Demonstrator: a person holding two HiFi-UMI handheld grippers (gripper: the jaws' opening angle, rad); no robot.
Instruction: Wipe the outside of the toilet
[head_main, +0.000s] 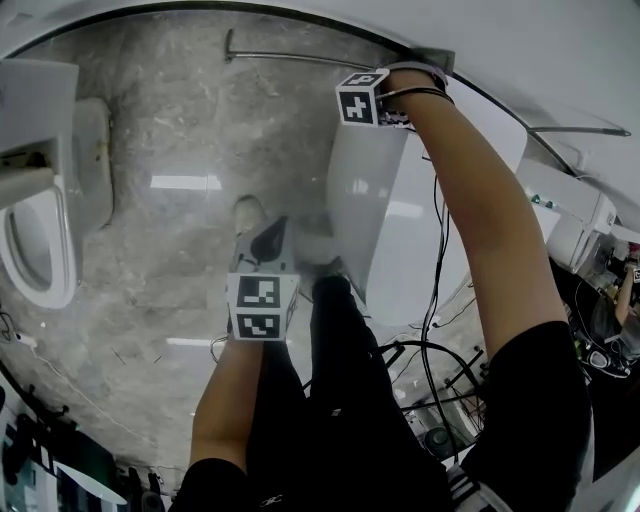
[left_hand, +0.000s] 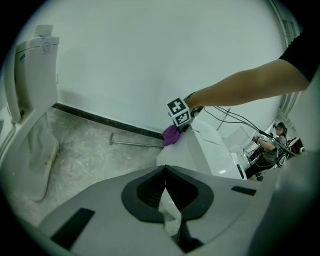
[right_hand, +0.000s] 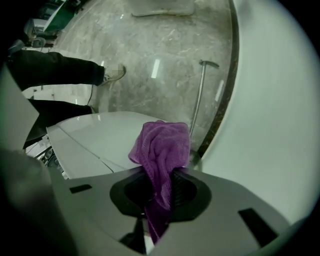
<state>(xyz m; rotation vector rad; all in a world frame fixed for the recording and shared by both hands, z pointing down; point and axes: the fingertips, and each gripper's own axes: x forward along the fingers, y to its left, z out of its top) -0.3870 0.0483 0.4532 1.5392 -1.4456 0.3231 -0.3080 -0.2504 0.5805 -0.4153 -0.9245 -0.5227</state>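
Right gripper (right_hand: 160, 186) tight on purple cloth (right_hand: 162, 145)

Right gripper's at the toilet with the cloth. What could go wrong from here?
The purple cloth bunches loosely past where the right gripper pinches it; dragging it over the toilet could tug it free.
Cables hang from the right arm beside the toilet and may snag.
A metal rod lies on the floor by the wall, a likely knock or trip.

Open marble floor (head_main: 170, 230) lies between the toilet (head_main: 400, 240) and a second toilet (head_main: 40, 240) on the left. Behind it, a metal rod (head_main: 300, 57) lies along the wall (head_main: 520, 40). Cables (head_main: 432, 352) tangle by its near side.
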